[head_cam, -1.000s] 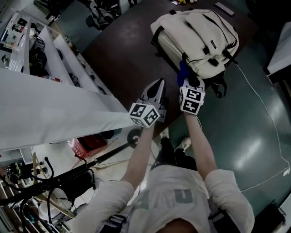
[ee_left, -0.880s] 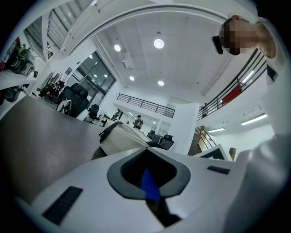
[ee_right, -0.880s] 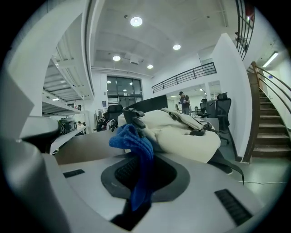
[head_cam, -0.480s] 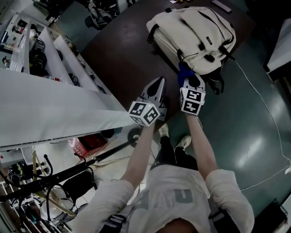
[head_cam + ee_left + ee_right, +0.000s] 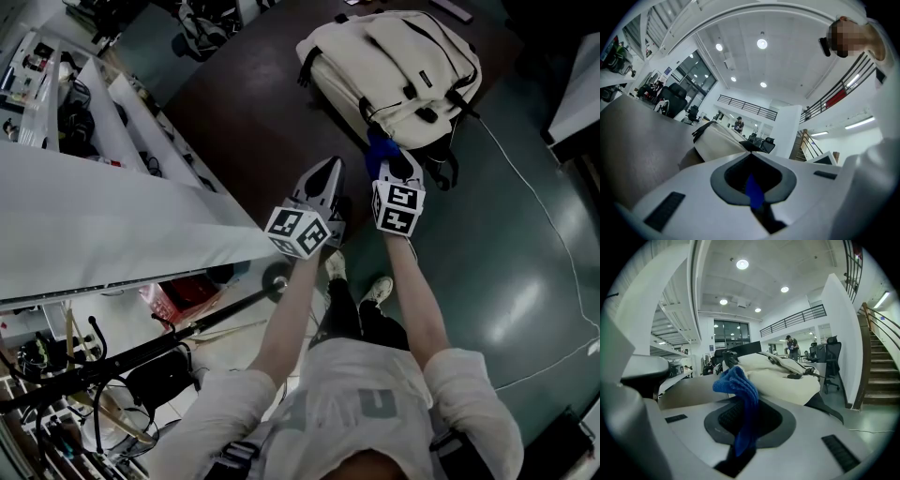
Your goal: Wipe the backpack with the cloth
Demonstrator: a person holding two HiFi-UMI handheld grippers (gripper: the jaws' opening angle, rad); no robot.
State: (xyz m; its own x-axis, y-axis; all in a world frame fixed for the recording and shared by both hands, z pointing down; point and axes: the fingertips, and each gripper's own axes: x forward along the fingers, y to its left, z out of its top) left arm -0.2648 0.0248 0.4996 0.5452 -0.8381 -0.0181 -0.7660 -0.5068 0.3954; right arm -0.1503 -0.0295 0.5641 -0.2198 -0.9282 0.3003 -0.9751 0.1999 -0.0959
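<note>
The fingers of the right gripper (image 5: 388, 162) are closed tight on a blue cloth (image 5: 741, 392), which bunches above them and hangs down through the slit. In the head view that cloth sits just above centre, right at the lower edge of the cream backpack (image 5: 394, 64); whether it presses on the fabric cannot be told. The fingers of the left gripper (image 5: 328, 170) are brought together, with only a thin blue sliver showing in the slit, too small to identify. This gripper hangs just left of the right one, apart from the backpack. The backpack lies flat on the dark table (image 5: 246, 105) in the upper centre-right of the head view, its black straps trailing off the lower right corner toward the green floor (image 5: 511, 253).
</note>
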